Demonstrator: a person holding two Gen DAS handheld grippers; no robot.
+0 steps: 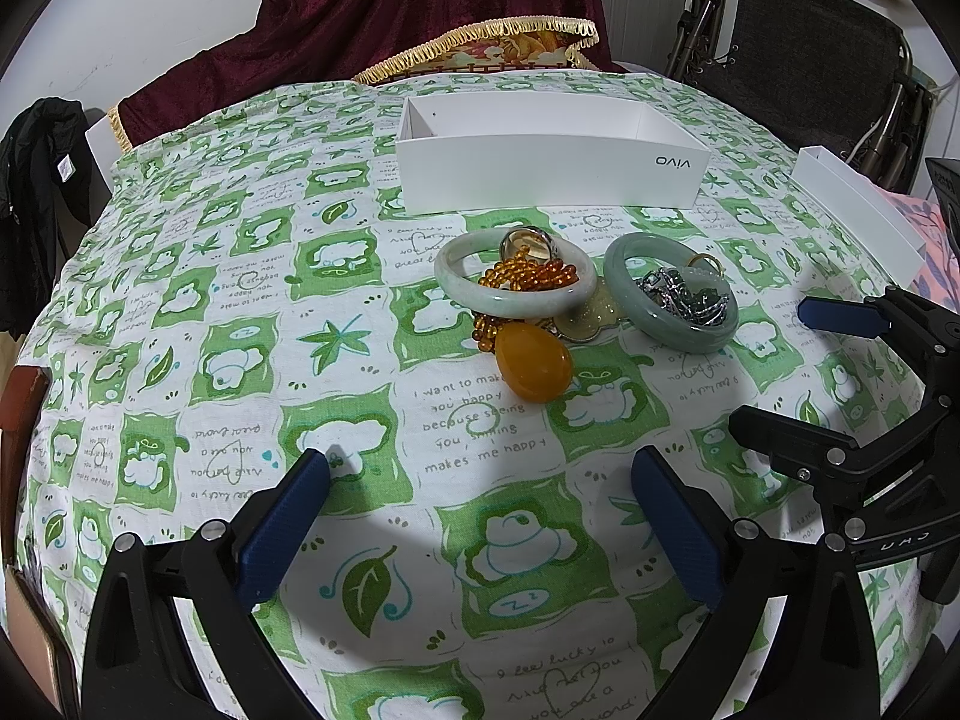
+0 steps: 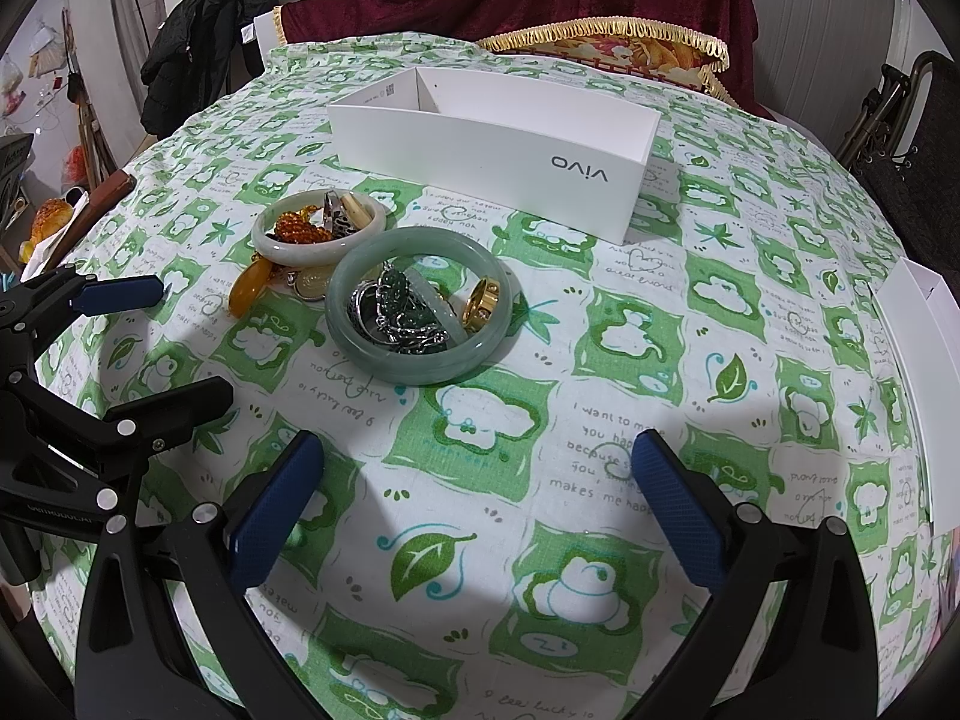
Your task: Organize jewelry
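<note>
A pile of jewelry lies mid-table. A pale jade bangle [image 1: 516, 294] [image 2: 318, 246] rings amber beads [image 1: 528, 276] and a ring. A darker green bangle [image 1: 672, 324] [image 2: 420, 360] rings a silver chain with green pendant [image 2: 402, 312] and a gold ring [image 2: 480, 303]. An amber egg-shaped pendant [image 1: 534, 369] [image 2: 246, 288] lies beside them. An open white vivo box [image 1: 552, 174] [image 2: 492, 162] stands behind. My left gripper [image 1: 480, 468] and right gripper [image 2: 480, 456] are both open and empty, short of the pile. The right gripper also shows in the left wrist view [image 1: 780, 360], the left in the right wrist view [image 2: 180, 342].
A green-and-white patterned cloth [image 1: 240, 360] covers the round table. A white box lid [image 1: 858, 210] [image 2: 924, 372] lies at the right edge. A fringed cushion [image 1: 498, 48], maroon cloth and a dark chair [image 1: 810, 60] stand behind; a black jacket [image 2: 204, 36] hangs left.
</note>
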